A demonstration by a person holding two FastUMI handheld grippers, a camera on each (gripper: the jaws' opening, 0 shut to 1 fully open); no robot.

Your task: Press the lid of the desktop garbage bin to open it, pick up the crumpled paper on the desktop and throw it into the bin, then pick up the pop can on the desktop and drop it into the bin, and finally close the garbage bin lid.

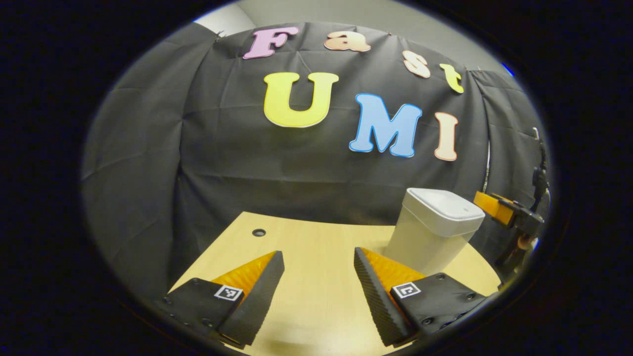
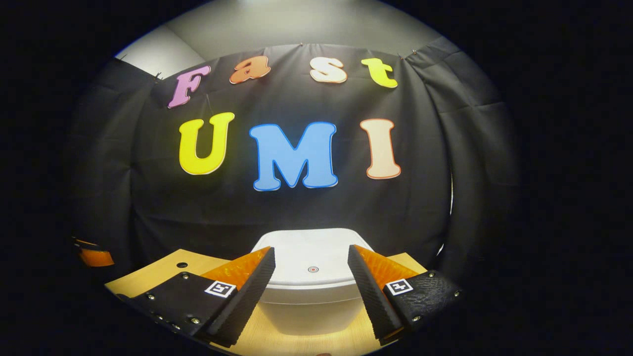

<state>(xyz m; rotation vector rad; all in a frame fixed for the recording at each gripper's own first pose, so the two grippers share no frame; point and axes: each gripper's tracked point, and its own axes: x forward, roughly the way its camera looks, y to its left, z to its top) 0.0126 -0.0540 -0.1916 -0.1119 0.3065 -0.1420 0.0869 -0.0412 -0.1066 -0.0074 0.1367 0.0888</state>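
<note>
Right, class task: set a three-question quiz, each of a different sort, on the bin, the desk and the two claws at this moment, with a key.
1. True or false: the bin has its lid shut.
2. Multiple choice: in the right gripper view, the right claw is (A) clamped on a can, (B) open, with the bin lid showing between its fingers, (C) resting flat on the desk.
3. Fill in: in the left gripper view, the left claw is open above the wooden ______, with nothing between its fingers.

Key: 1 true; 2 B; 3 desk.
</note>
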